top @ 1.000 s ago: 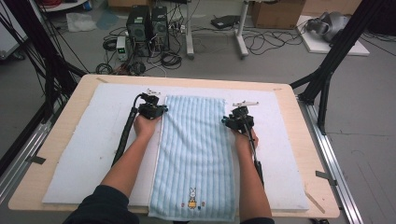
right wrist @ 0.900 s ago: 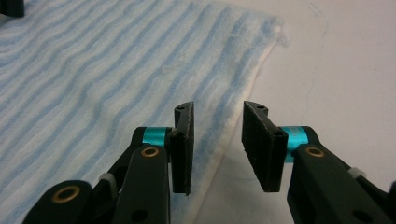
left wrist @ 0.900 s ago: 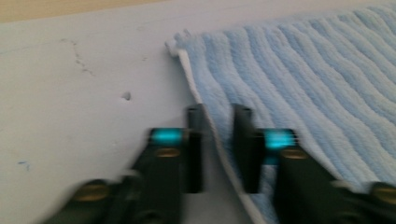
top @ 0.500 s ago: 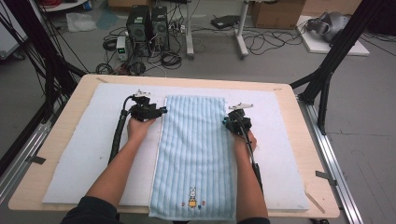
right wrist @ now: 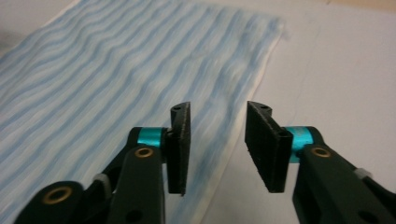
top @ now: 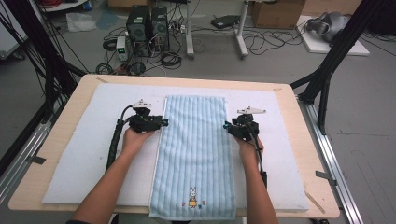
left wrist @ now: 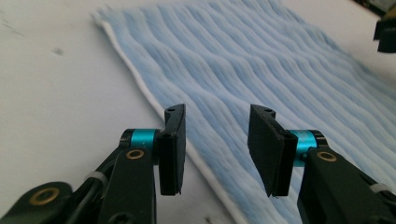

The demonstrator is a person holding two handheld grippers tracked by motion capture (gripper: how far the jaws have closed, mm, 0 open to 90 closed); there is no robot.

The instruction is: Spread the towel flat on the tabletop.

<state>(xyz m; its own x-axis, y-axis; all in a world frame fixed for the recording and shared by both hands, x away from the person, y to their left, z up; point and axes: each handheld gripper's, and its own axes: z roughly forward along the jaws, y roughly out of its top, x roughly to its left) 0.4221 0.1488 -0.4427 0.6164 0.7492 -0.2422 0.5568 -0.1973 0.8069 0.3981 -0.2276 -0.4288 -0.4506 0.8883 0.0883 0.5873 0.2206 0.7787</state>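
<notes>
Cluttered lab floor behind the table (top: 299, 196): PC towers (top: 148, 23), loose cables (top: 168, 58), a cardboard box (top: 279, 11), black frame legs either side. Tabletop is light wood with a white mat (top: 84, 154) over most of it. Blue striped towel (top: 196, 154) lies flat and lengthwise down the middle of the mat, rabbit print (top: 192, 197) at my end, near edge hanging just past the table's front.

What changed: a second ago both my hands sat further up, at the towel's far corners. Now both have slid back toward me along the long edges and are roughly at its upper third. Far end of the towel looks the same, flat, nothing lifted.

Left claw (left wrist: 215, 140): jaws part open, just been closing a bit after opening, nothing between them. It hangs over the towel's left hem, white edging running under the left jaw. Not gripping.

Right claw (right wrist: 217, 140): jaws part open, just been opening, nothing between them. It straddles the right hem, left jaw over the stripes, right jaw over bare mat.

My read: corners were let go and I'm re-positioning for a fresh pinch on each side edge, likely to fold or tug the towel square. Both claws have to come down onto the hem and close before anything moves. Risk: thin hem lying flat on soft mat, easy to pinch mat fuzz or miss the cloth.
</notes>
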